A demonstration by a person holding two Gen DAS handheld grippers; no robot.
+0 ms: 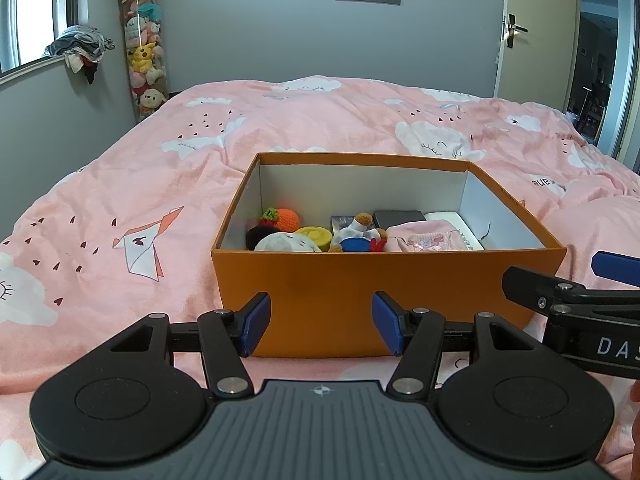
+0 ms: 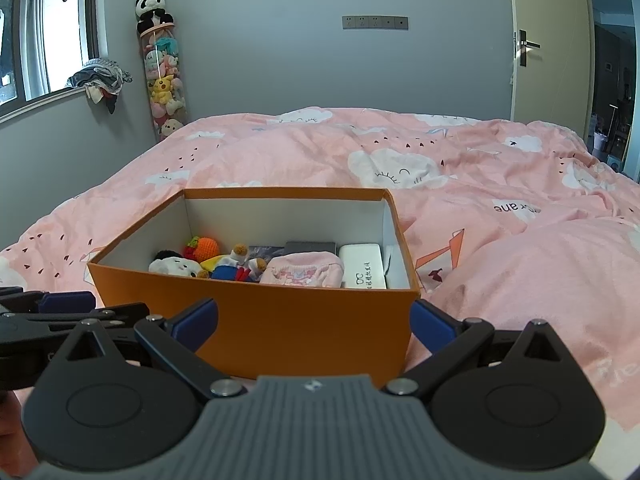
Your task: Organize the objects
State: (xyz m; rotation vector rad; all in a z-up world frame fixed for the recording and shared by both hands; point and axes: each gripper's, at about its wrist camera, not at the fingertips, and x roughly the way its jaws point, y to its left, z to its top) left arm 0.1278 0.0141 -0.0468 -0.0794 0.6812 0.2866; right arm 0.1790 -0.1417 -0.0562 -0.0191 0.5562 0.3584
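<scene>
A pink bedspread [image 1: 320, 120] printed with white clouds fills most of both views. At the centre of the left wrist view sits an open orange box [image 1: 380, 300] with white inner walls; in the right wrist view it lies left of centre. Along its floor, left to right, lie a white plush toy [image 2: 176, 267], an orange crocheted fruit [image 1: 287, 219], a small doll in blue [image 1: 356, 236], a folded pink cloth [image 2: 302, 274] and a white case [image 2: 363, 270] against the right wall.

The left gripper [image 1: 321, 324] stands at the bottom of its frame, blue pads parted and empty, just short of the box's near wall. The right gripper [image 2: 316, 320] is spread wider, nothing held, its pads flanking the box's near right corner.

Bare bedspread lies open left of the box and beyond it to the grey wall [image 1: 260, 32]; a raised fold [image 2: 540, 272] sits to the right.
</scene>
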